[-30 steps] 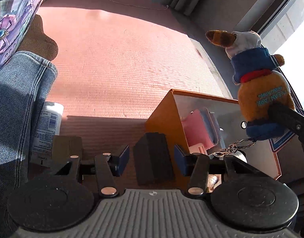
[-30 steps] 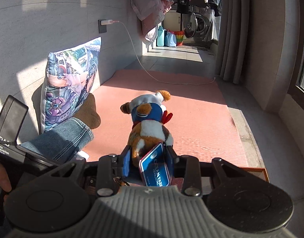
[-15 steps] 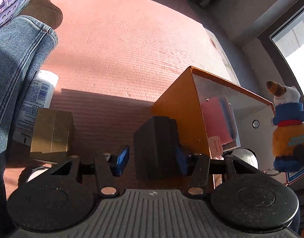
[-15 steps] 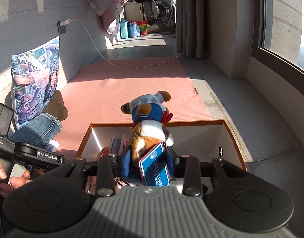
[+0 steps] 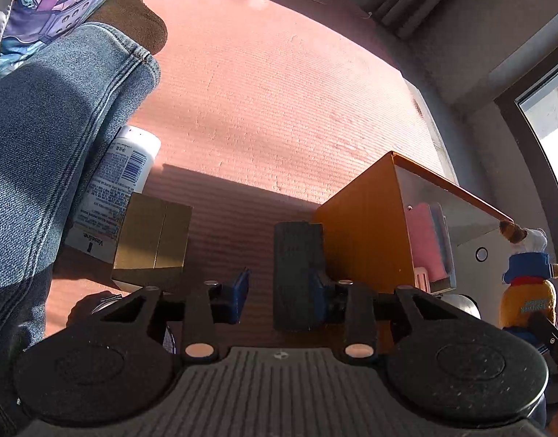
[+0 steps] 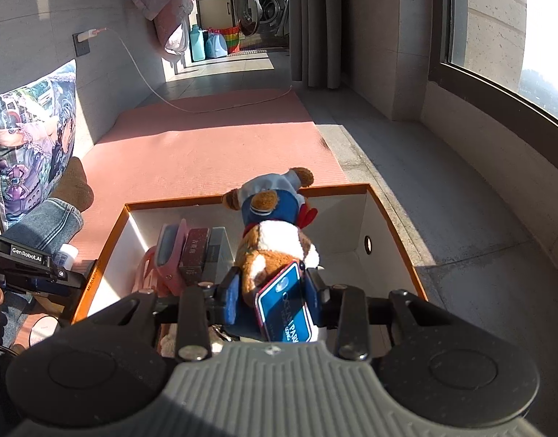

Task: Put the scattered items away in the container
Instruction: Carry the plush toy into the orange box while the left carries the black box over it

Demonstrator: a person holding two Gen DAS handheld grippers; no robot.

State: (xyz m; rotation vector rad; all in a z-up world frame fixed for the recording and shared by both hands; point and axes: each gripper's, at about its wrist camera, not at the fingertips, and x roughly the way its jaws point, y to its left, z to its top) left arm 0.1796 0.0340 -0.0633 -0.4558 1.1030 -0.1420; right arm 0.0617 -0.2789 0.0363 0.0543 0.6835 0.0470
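A small black box point(image 5: 297, 273) stands on the pink mat against the outer wall of the orange container point(image 5: 362, 225). My left gripper point(image 5: 279, 291) straddles the black box with its jaws closing. The right pad touches the box, and a gap shows at the left pad. My right gripper point(image 6: 273, 291) is shut on a brown-and-white plush dog point(image 6: 275, 240) in a blue jacket with a blue tag. The dog hangs over the open, white-lined container point(image 6: 337, 225), and it shows at the right edge of the left wrist view point(image 5: 530, 291).
A gold box point(image 5: 151, 240), a white Vaseline bottle point(image 5: 122, 178) and a round lid point(image 5: 96, 302) lie left of my left gripper, beside a person's jeans leg point(image 5: 42, 145). Pink and dark items point(image 6: 180, 251) stand in the container's left part. A patterned pillow point(image 6: 31, 153) leans on the wall.
My left gripper has sunk toward the black box and its jaws have narrowed around it. My right gripper carried the plush dog over the container and lower into it.
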